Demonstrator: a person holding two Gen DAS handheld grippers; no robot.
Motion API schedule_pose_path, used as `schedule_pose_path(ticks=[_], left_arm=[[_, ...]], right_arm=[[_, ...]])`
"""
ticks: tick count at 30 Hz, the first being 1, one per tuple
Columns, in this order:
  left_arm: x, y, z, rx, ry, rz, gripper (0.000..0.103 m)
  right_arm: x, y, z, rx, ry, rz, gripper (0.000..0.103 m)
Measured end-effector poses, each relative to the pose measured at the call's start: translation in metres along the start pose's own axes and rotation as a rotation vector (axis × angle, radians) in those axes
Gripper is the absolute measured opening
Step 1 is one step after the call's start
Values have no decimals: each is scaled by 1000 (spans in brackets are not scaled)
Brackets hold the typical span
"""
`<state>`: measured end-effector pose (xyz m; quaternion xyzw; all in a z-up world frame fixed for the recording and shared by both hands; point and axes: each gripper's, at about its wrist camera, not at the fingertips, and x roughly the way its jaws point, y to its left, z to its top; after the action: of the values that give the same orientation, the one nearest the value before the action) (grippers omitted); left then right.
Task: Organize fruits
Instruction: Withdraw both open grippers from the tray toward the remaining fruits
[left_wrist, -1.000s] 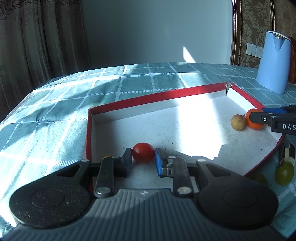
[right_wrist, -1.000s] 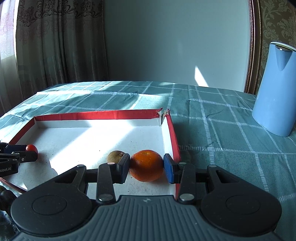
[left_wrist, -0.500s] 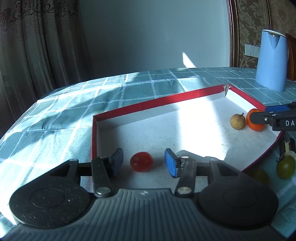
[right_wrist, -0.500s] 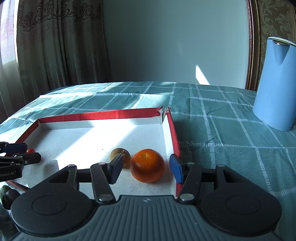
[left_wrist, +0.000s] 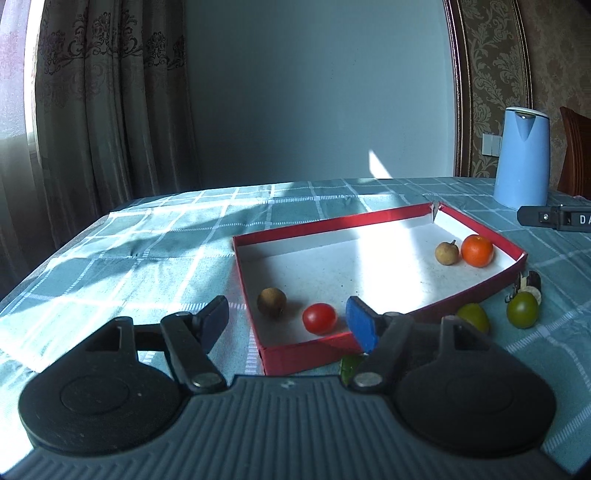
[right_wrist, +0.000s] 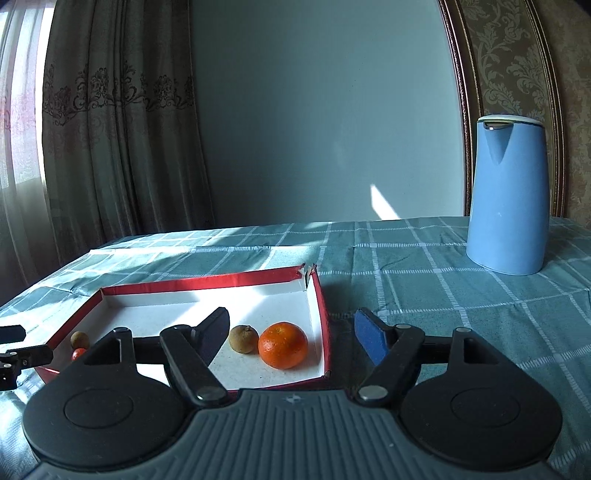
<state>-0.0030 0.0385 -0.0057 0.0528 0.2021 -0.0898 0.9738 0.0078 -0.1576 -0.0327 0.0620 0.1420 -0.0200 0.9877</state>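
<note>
A blue kettle (right_wrist: 508, 195) stands on the teal checked tablecloth (right_wrist: 424, 280), with patterned curtains (right_wrist: 110, 140) behind.

Home dining room: patterned curtains (right_wrist: 110, 147), damask wallpaper (left_wrist: 491, 74), checked tablecloth (right_wrist: 424, 295) on bench, blue kettle (right_wrist: 508, 195).
</note>
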Motion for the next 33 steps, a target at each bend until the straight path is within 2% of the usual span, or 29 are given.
schedule_pose_path(ticks=[4,13,19,23,33], left_arm=[[-17,-3,-8,4,-9,-25,73],[-27,-9,-22,42,4,-23,78],[-21,-14,-28,69,20,-23,79],[-14,-16,-29,78,49,-52,79],[-3,-34,-28,168,78,-22,78]], right_arm=[[-17,-6,-11,-3,-22,-49,75],[-31,-15,-26,24,19,-5,75],[-29,-12,-28,11,33,-2,75],[-28,-9,-29,-2,36,-1,75],[-29,-11,-29,6,42,4,75]])
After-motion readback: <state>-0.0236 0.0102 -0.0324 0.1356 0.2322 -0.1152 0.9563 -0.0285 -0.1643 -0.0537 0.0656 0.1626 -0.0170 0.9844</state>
